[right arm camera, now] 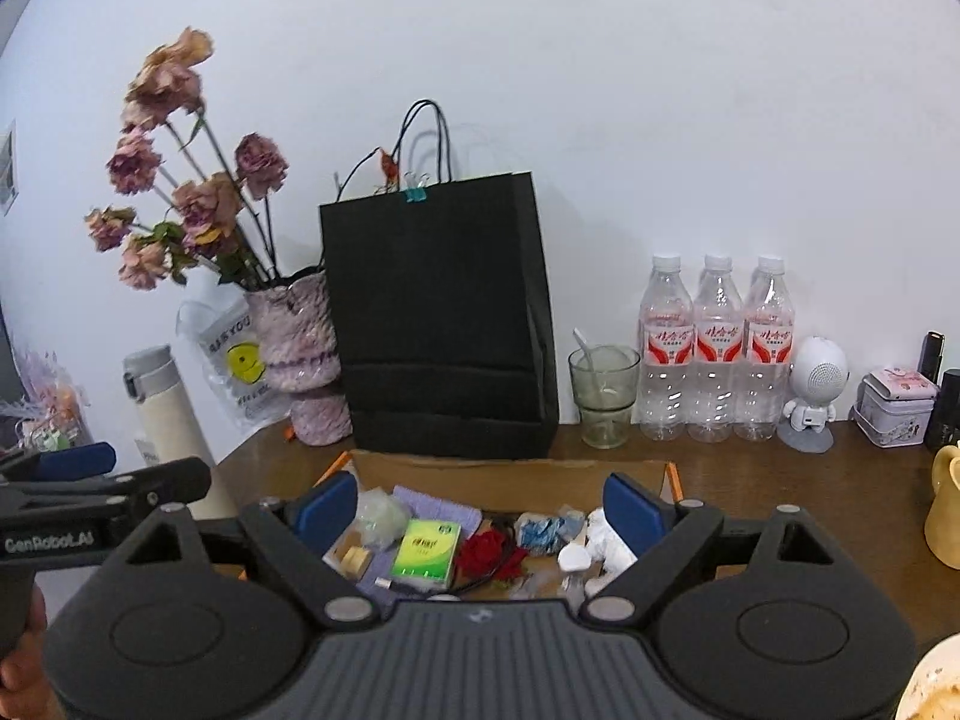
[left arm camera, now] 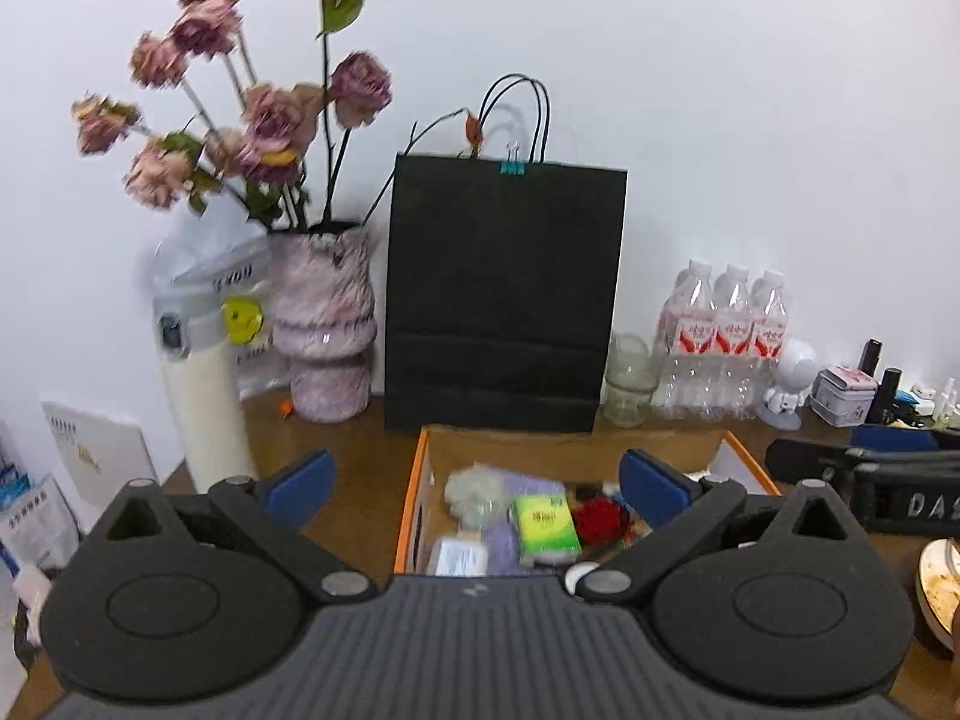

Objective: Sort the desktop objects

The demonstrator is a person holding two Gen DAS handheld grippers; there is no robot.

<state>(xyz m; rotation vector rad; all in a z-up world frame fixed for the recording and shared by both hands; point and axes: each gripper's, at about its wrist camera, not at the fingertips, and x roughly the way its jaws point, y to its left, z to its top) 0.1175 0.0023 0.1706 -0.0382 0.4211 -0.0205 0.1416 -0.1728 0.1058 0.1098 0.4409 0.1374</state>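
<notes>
An open cardboard box (left arm camera: 411, 498) with orange edges stands on the brown desk in front of me. Inside lie a green tissue pack (left arm camera: 546, 519), a red fabric rose (left arm camera: 600, 519) and a purple cloth (left arm camera: 528, 486). My left gripper (left arm camera: 477, 489) hovers over the box's near side, open, with nothing between its blue pads. From the right wrist I see the same box (right arm camera: 510, 474) with the tissue pack (right arm camera: 426, 552), rose (right arm camera: 489, 552), a blue-white wrapper (right arm camera: 546, 531) and white scraps (right arm camera: 606, 540). My right gripper (right arm camera: 480, 510) is wide open and holds nothing.
A black paper bag (right arm camera: 444, 312) stands right behind the box. Left of it are a vase of dried flowers (right arm camera: 294, 336) and a cream flask (right arm camera: 162, 408). To the right stand a glass cup (right arm camera: 603, 390), three water bottles (right arm camera: 717, 348), a white figurine (right arm camera: 816, 384), a tin (right arm camera: 897, 405) and a yellow jug (right arm camera: 948, 510).
</notes>
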